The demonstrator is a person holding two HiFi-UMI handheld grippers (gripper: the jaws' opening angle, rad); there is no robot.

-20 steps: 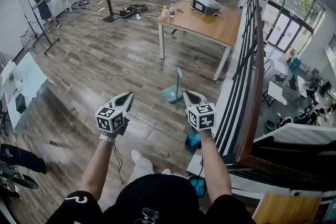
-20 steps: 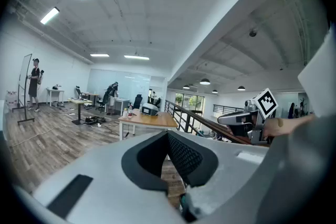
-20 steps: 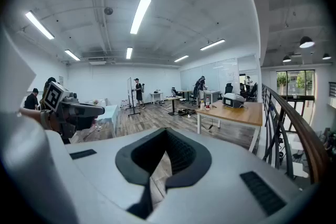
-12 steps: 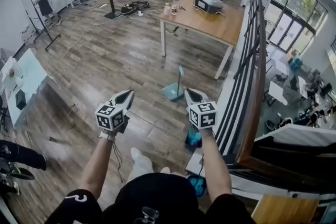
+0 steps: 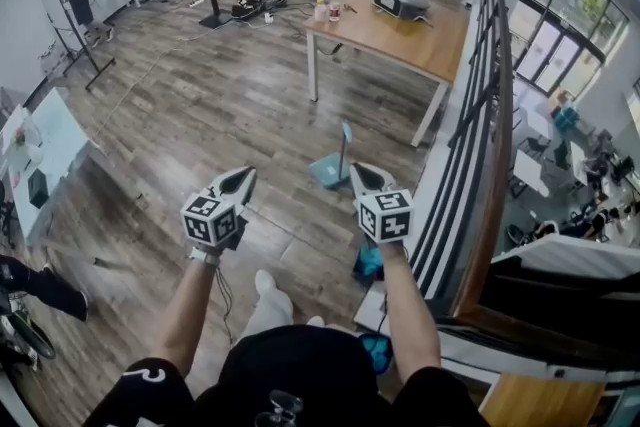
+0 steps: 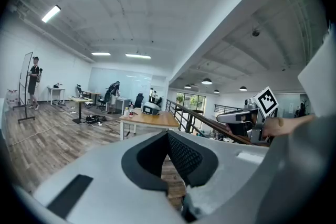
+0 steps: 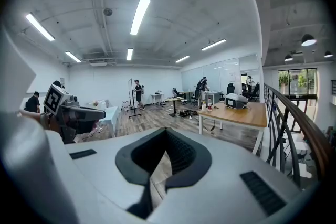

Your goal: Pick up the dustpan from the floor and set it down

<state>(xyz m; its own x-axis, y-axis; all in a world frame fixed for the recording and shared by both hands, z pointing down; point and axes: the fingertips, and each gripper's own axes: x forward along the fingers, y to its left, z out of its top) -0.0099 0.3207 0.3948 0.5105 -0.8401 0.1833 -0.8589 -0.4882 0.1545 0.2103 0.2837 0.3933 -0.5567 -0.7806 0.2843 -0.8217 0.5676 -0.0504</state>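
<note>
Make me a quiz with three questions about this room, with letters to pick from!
1. Where is the dustpan?
A. on a bed
B. on the floor
C. in a sink

2. What colour is the dustpan?
A. red
B. teal
C. yellow

3. How is the right gripper?
A. shut and empty
B. shut on the dustpan
C. wide open

Answers:
1. B, it stands on the wooden boards with its handle up.
2. B, both pan and handle look blue-green.
3. A, its jaws meet with nothing between them, and the dustpan stands apart from it.
</note>
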